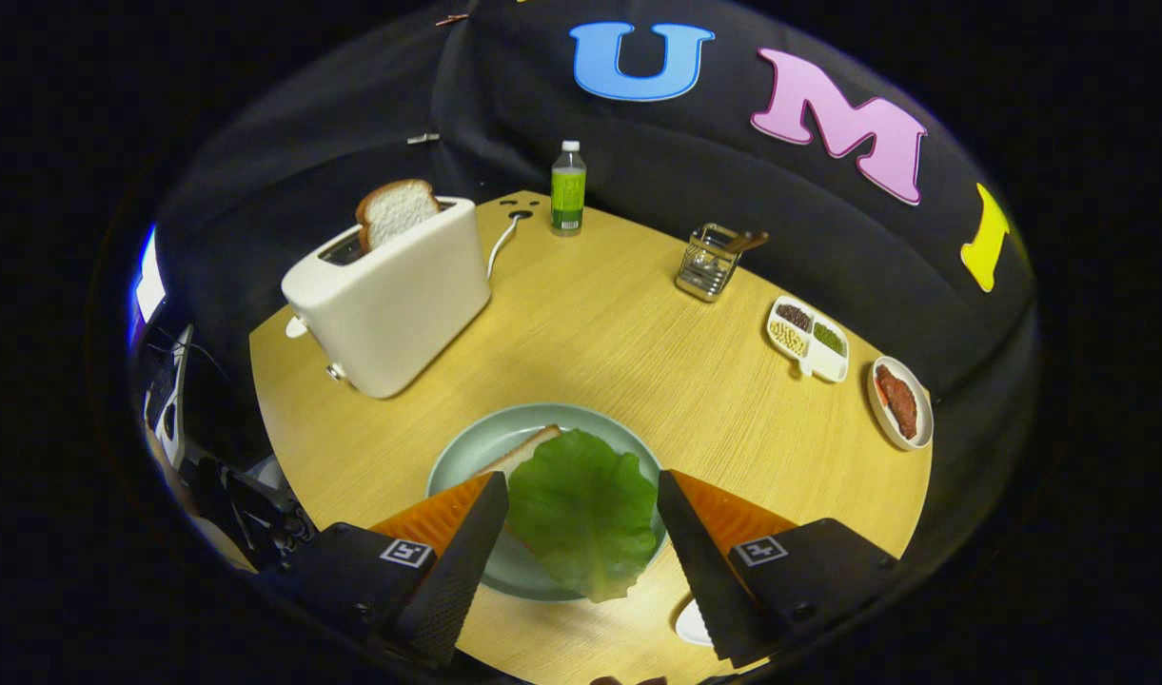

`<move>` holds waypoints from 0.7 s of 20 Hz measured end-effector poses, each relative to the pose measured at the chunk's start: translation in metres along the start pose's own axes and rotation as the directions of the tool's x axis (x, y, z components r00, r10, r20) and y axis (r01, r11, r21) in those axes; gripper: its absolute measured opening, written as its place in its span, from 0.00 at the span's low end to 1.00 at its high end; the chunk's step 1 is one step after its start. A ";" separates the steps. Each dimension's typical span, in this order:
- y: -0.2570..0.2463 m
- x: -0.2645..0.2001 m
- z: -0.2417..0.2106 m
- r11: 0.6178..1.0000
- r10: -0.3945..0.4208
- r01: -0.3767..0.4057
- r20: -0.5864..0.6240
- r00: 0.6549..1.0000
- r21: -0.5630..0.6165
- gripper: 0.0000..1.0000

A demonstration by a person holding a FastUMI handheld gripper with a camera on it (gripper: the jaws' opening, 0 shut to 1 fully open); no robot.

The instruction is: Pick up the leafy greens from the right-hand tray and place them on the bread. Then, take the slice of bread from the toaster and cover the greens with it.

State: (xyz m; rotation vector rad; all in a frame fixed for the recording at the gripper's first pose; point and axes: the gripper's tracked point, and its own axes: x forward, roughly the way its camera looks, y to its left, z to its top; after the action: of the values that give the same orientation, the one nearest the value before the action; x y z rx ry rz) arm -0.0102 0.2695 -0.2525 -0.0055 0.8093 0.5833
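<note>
Bright overhead light on table; soft shadows; fisheye bending, dim blurred edges.

— What's the tabletop made of?
— Pale wood grain, matt. The toaster looks like smooth, slightly glossy plastic.
— And the little basket?
— Shiny metal wire. The plate is smooth, glazed; the leafy greens look matt, crinkled.

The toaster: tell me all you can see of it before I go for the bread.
The toaster is a cream, smooth-sided two-slot box standing upright on the wooden table, beyond the open tongs. One bread slice stands up out of a slot. Knobs show on its near end, and a white cord runs from it toward the table's back edge.
</note>
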 end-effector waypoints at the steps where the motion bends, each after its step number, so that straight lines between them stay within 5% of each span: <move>1: 0.004 -0.007 0.016 1.000 0.000 0.000 0.030 1.000 -0.001 0.98; 9: 0.092 -0.033 0.164 0.991 0.108 -0.125 0.247 0.963 0.055 0.98; 14: 0.151 -0.010 0.212 0.979 0.140 -0.175 0.288 0.947 0.102 0.98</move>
State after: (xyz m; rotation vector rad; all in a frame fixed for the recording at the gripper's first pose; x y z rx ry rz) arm 0.0542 0.4393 -0.0656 0.2556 0.5721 0.6658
